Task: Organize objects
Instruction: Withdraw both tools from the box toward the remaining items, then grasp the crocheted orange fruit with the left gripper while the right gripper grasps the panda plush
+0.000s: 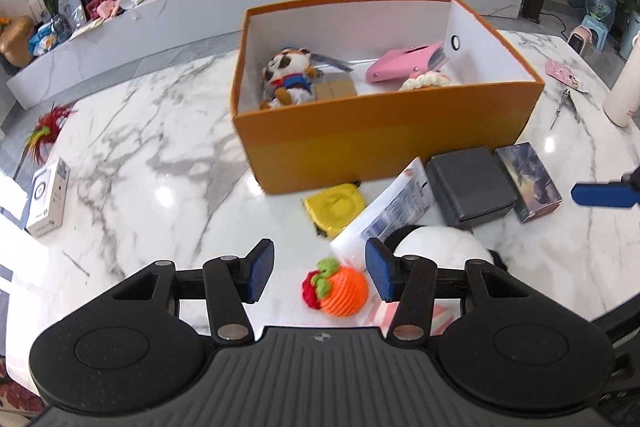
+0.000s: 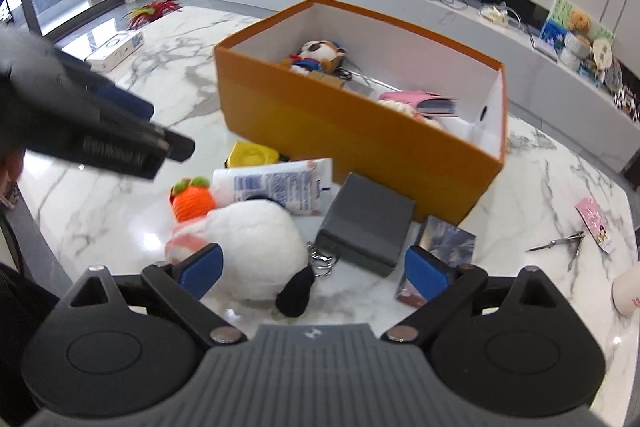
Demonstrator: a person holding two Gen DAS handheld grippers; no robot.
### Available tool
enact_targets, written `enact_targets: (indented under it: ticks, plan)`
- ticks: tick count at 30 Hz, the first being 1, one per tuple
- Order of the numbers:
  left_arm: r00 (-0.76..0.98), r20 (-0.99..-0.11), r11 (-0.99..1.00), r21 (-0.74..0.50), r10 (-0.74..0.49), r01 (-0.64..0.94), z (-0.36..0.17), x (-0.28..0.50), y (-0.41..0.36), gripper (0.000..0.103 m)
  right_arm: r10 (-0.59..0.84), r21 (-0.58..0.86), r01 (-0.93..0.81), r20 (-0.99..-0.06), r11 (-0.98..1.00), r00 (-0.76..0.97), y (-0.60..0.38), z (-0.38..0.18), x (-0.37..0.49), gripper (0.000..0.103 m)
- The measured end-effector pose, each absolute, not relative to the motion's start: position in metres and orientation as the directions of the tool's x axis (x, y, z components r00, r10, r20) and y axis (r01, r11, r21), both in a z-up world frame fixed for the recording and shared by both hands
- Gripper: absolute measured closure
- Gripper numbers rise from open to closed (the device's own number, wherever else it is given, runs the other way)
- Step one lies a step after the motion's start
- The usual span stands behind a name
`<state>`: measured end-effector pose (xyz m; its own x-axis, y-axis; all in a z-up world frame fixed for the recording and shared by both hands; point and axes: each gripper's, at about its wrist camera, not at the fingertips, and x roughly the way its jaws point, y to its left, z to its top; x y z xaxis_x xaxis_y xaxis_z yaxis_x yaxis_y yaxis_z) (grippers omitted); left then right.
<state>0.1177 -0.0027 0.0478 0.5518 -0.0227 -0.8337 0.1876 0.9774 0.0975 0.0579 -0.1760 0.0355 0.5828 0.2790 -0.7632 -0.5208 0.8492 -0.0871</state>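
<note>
An orange box [image 1: 384, 131] stands on the marble table and holds a plush dog [image 1: 290, 75], a pink wallet [image 1: 404, 63] and a knitted cake [image 1: 424, 81]. In front of it lie an orange knitted fruit [image 1: 340, 289], a yellow item [image 1: 334, 205], a white tube [image 1: 384, 211], a white plush [image 2: 256, 247], a grey box [image 1: 470, 191] and a dark card box [image 1: 528, 181]. My left gripper [image 1: 320, 271] is open, with the knitted fruit between its fingers. My right gripper [image 2: 312, 267] is open above the white plush.
A white carton [image 1: 46, 201] and a red feather item [image 1: 48, 127] lie at the table's left edge. Nail clippers [image 1: 564, 107], a pink packet [image 1: 566, 75] and a white bottle [image 1: 624, 87] are at the right. A low TV shelf runs behind the table.
</note>
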Motion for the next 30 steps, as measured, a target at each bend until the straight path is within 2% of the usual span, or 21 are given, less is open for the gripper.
enact_targets:
  ticks: [10,18,26,30]
  plan:
    - [0.523,-0.847,0.979,0.014,-0.096,0.203,0.024,0.131,0.02,0.044,0.413,-0.062,-0.596,-0.664,0.801,0.624,-0.158,-0.003,0.045,0.003]
    - [0.463,-0.883,0.967,0.053,-0.071,0.25,-0.005,0.144,0.011,0.044,0.492,0.013,-0.64,-0.651,0.769,0.578,-0.142,-0.02,0.057,0.002]
    - [0.371,-0.903,0.962,-0.131,-0.215,0.239,-0.019,0.147,0.023,0.043,0.494,-0.007,-0.652,-0.648,0.758,0.58,-0.139,-0.026,0.059,0.001]
    - [0.343,-0.92,0.966,-0.116,-0.192,0.23,-0.03,0.15,0.017,0.039,0.506,0.014,-0.652,-0.643,0.758,0.575,-0.141,-0.024,0.061,0.001]
